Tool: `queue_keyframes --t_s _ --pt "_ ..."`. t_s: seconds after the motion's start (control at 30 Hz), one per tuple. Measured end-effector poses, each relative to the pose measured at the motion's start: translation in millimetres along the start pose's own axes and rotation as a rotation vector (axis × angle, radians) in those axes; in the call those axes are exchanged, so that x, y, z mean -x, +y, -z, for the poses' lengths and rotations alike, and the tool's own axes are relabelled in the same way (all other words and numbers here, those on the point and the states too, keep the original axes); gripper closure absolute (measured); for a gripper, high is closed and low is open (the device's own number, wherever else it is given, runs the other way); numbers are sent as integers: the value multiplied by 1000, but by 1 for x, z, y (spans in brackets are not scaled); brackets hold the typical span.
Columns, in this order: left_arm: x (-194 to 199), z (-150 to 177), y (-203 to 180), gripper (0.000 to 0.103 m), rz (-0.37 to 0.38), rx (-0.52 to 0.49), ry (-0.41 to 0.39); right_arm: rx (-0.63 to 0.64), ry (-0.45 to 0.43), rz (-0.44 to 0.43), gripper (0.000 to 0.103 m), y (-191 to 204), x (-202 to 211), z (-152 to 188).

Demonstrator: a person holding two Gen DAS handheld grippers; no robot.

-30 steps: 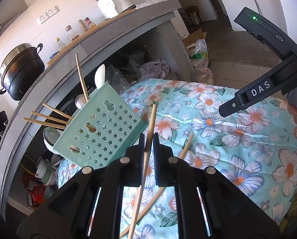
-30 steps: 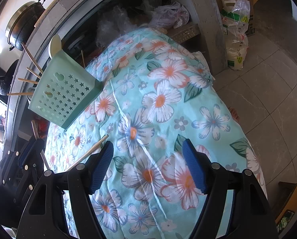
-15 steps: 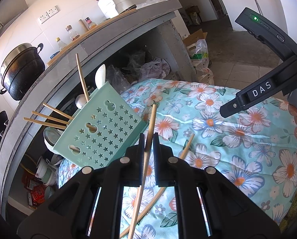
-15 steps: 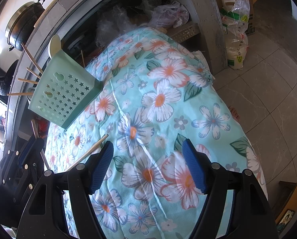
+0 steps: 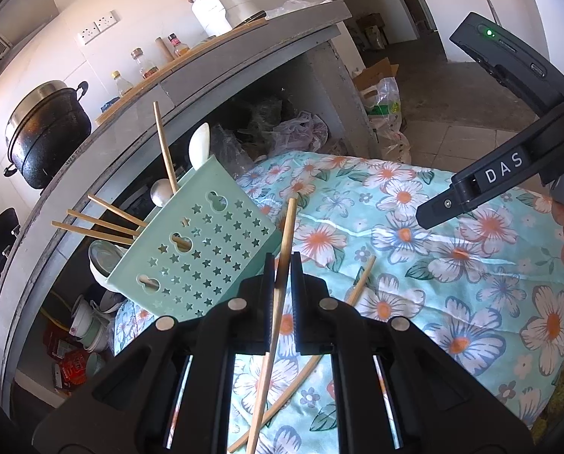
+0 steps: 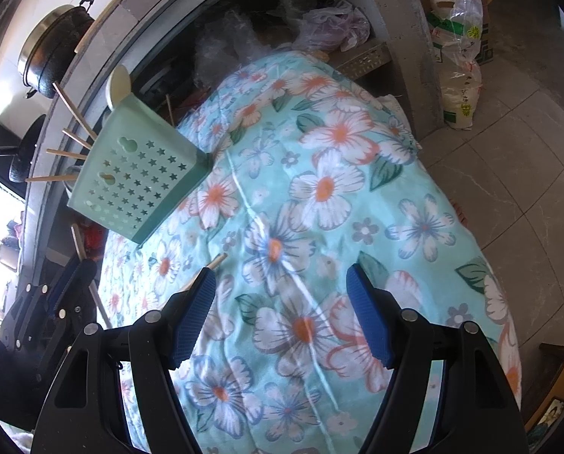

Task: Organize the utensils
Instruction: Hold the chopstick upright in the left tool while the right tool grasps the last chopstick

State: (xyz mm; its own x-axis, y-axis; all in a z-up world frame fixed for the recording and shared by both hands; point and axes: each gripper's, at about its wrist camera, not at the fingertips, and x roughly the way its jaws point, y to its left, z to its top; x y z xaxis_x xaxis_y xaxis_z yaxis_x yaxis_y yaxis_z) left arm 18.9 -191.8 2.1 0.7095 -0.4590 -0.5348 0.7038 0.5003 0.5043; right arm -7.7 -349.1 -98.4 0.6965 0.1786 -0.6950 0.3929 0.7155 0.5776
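Our left claw (image 5: 282, 268) is clamped on a long, thin wooden chopstick (image 5: 286, 234), its two black jaws pressed together on the shaft partway along. We hold it there so that the free upper end points forward toward the pale green plastic utensil holder with star-shaped cut-outs (image 5: 194, 242), which stands just beyond the claw near the far-left edge of the flower-printed turquoise cloth (image 5: 452, 265) that covers the surface. Gripping mid-shaft leaves enough stick ahead of the jaws to steer the tip into the holder's open top, we judge.

The holder already carries several wooden chopsticks (image 5: 96, 219) fanning out to its left, one more upright stick and a cream-coloured spoon (image 5: 199, 145); they lean because the holder is wide and loosely filled.

A second loose wooden chopstick (image 5: 359, 278) lies flat on the cloth just right of the left claw, partly under it, and appears to be the next piece to collect.

Our right claw (image 6: 282, 317) hangs above the middle of the cloth with its blue-padded jaws wide apart and nothing between them, likely kept ready for that stick, whose tip (image 6: 217, 259) shows just beside its left pad.
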Motion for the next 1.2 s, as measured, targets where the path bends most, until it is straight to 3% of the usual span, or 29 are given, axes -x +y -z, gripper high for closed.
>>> queue_keyframes --t_s 0.33,0.8,1.07,1.2 --pt "3 0 1 96 -15 6 -4 -18 50 -119 35 13 -7 4" --pt "6 3 9 97 -46 23 5 -185 186 -288 53 10 -44 12" --pt "4 3 11 97 -55 33 14 -273 196 -297 61 11 -77 3" --pt "3 3 11 97 -56 36 17 -273 179 -277 71 18 -87 -1"
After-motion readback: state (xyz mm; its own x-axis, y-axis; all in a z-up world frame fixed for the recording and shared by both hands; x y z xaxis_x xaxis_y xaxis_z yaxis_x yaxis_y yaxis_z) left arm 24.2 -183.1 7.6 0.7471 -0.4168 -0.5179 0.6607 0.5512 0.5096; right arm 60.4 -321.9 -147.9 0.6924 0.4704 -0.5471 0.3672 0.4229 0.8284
